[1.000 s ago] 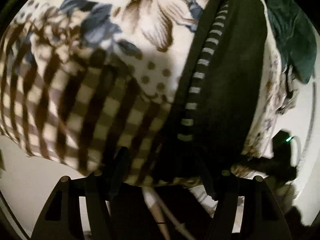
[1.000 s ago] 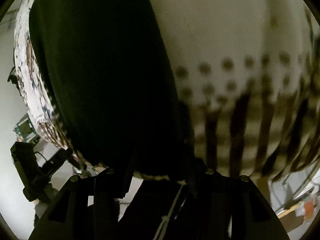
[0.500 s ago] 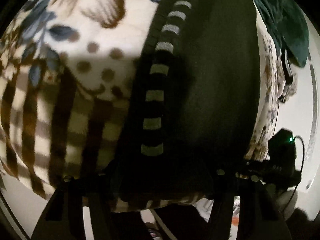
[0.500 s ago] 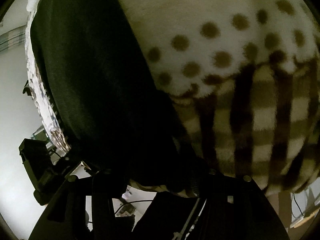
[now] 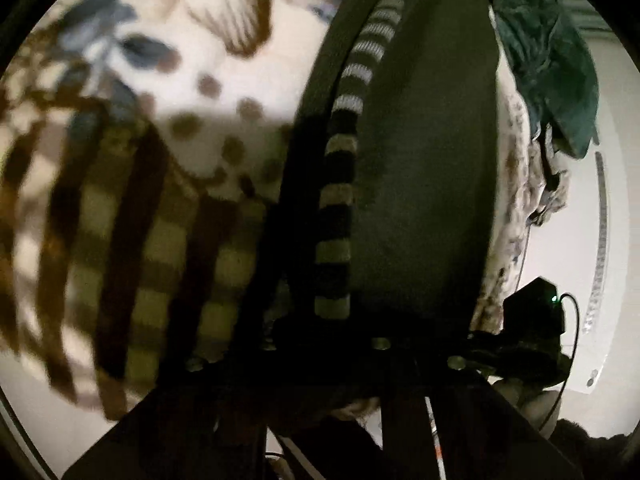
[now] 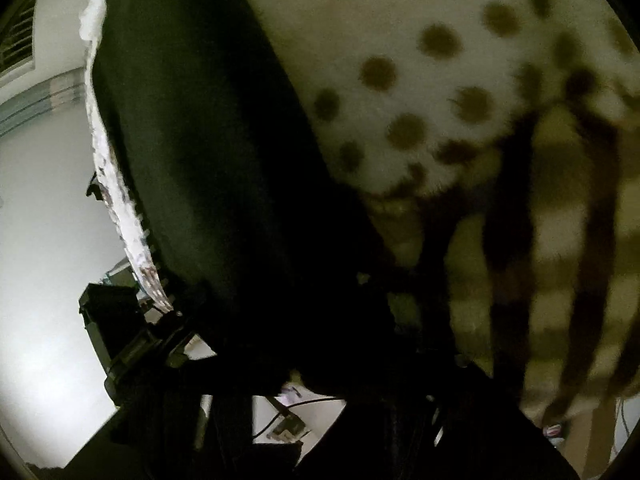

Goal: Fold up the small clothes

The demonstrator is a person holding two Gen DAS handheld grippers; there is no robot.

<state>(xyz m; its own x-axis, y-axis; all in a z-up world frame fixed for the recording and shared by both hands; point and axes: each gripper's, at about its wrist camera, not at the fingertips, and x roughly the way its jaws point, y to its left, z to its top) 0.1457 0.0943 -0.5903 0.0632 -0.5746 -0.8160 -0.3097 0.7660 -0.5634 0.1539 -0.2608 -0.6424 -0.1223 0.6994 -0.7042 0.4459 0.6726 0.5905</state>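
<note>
Jaws on both grippers sit in deep shadow under cloth so can't tell their width or grip: left gripper (image 5: 324, 364) and right gripper (image 6: 320, 364) are each pressed against the near edge of the dark garment (image 5: 420, 184) lying on the patterned fleece blanket (image 5: 152, 168), green cloth (image 5: 552, 64) beyond.

My left gripper (image 5: 324, 364) sits in deep shadow under the dark garment (image 5: 420, 200), so I cannot tell how its jaws stand. My right gripper (image 6: 320, 360) is just as lost in blackness. The patterned blanket (image 5: 140, 220) is motion-blurred and cut off by the frame; its spots (image 6: 436, 40) smear.
</note>
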